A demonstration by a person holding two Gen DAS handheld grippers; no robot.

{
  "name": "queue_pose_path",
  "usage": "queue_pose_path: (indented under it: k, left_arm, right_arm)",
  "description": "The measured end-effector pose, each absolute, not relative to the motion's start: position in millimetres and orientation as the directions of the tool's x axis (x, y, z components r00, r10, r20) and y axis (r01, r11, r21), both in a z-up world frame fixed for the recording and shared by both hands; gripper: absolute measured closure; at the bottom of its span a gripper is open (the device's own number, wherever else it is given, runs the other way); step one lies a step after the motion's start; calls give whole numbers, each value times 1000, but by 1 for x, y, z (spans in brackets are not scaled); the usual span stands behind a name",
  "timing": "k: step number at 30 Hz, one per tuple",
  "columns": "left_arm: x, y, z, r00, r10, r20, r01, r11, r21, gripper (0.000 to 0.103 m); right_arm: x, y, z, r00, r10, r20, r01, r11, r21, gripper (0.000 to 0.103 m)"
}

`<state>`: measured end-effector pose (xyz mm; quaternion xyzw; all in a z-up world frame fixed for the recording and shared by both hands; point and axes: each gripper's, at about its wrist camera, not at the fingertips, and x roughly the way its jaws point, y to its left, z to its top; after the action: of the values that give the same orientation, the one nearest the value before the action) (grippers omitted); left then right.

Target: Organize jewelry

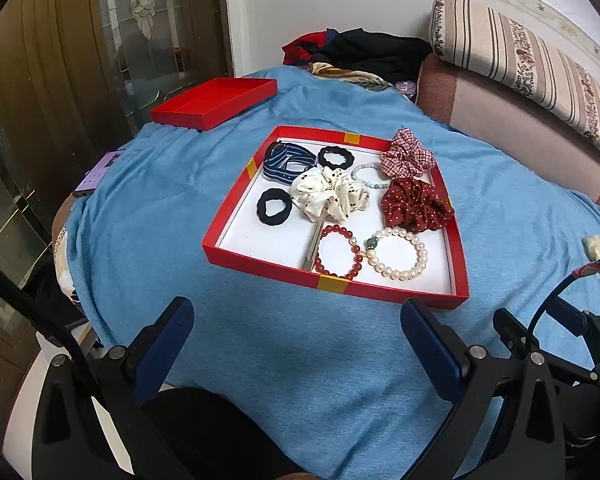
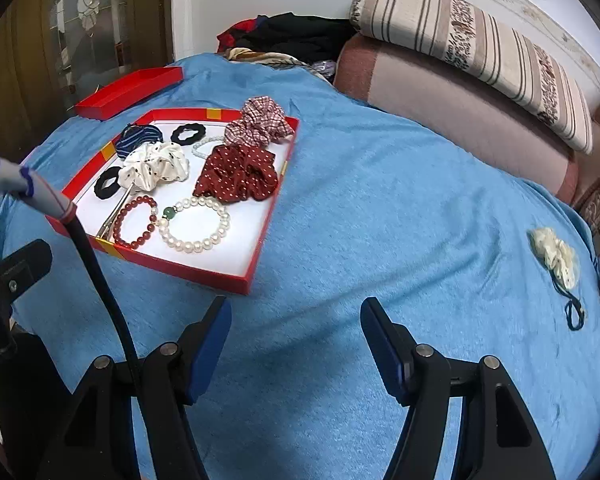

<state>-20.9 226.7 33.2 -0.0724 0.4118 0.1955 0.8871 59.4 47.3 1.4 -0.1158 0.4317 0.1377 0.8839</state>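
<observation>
Nothing here can be read. The shallow red cardboard box (image 1: 458,236) in the middle of the frame carries only plain yellow bands on its rim, with no lettering. At the left edge of the left wrist view, a lilac card or packet (image 1: 107,163) peeks from under the light blue terry blanket (image 1: 260,360); any print on it is too small and blurred to make out.

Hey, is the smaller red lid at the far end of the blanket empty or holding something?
Empty. The red lid lies open side up, showing only its bare red inside.
</observation>
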Motion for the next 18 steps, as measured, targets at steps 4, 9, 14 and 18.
queue_pose_path:
  k: [4,9,14,18]
  left_arm:
    - [-21,229,32,579,294,-760,-418,908,32,0]
    - [-20,233,31,573,295,-765,-429,903,26,0]
    - [-19,236,30,568,304,-765,-441,897,29,0]
    - [-18,238,32,570,309,-761,-445,895,30,0]
  right_arm:
    - [60,52,0,588,146,-795,-354,931,-90,31]
    - [61,53,-2,586,145,-797,-356,930,-93,31]
    - [62,52,-1,586,148,-797,-356,930,-88,31]
    - [64,55,1,593,151,-791,-362,927,-95,31]
